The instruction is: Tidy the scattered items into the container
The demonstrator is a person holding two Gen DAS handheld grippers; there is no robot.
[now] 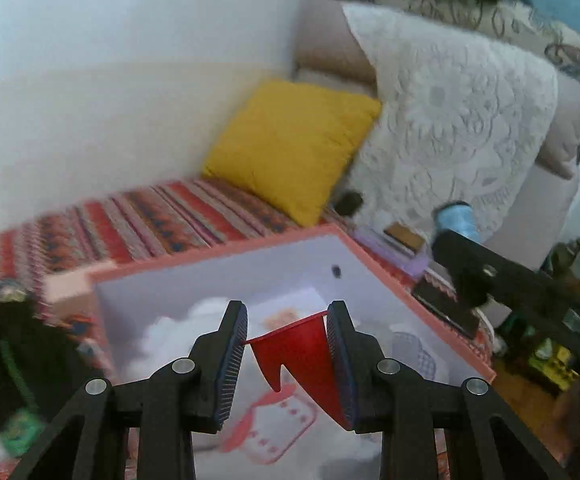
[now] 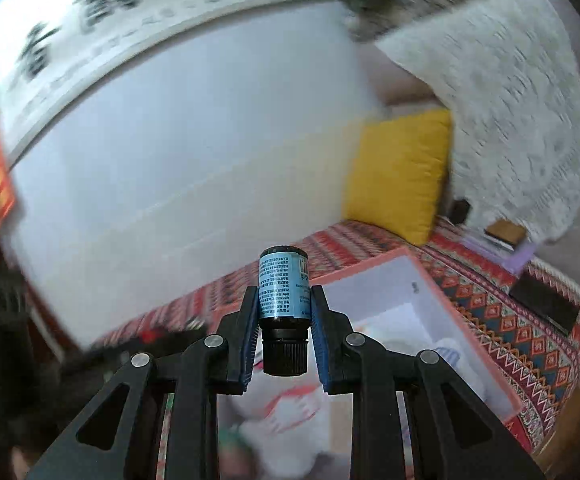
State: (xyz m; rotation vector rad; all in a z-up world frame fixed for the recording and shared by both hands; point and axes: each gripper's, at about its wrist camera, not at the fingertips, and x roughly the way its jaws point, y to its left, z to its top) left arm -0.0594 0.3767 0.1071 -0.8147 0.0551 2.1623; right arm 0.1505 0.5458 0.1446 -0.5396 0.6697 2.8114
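Note:
My left gripper [image 1: 286, 330] is shut on a small red plastic piece [image 1: 298, 350] with a curved, notched edge, and holds it above the pink-rimmed box [image 1: 225, 254]. The box has a white inside with printed pictures on its floor. My right gripper [image 2: 283, 316] is shut on a small dark bottle with a blue label [image 2: 283, 292], its black cap toward the camera. The same box [image 2: 486, 344] lies below and to the right of that bottle. In the left wrist view the right gripper's black frame and the blue bottle [image 1: 456, 220] show at the right.
The box rests on a red patterned cloth [image 1: 137, 220] over a couch. A yellow cushion [image 1: 290, 144] and a white lace throw [image 1: 458, 120] lean at the back. A purple book [image 2: 498, 250] and a dark flat object [image 2: 542, 300] lie right of the box. Dark clutter [image 1: 5, 352] sits at left.

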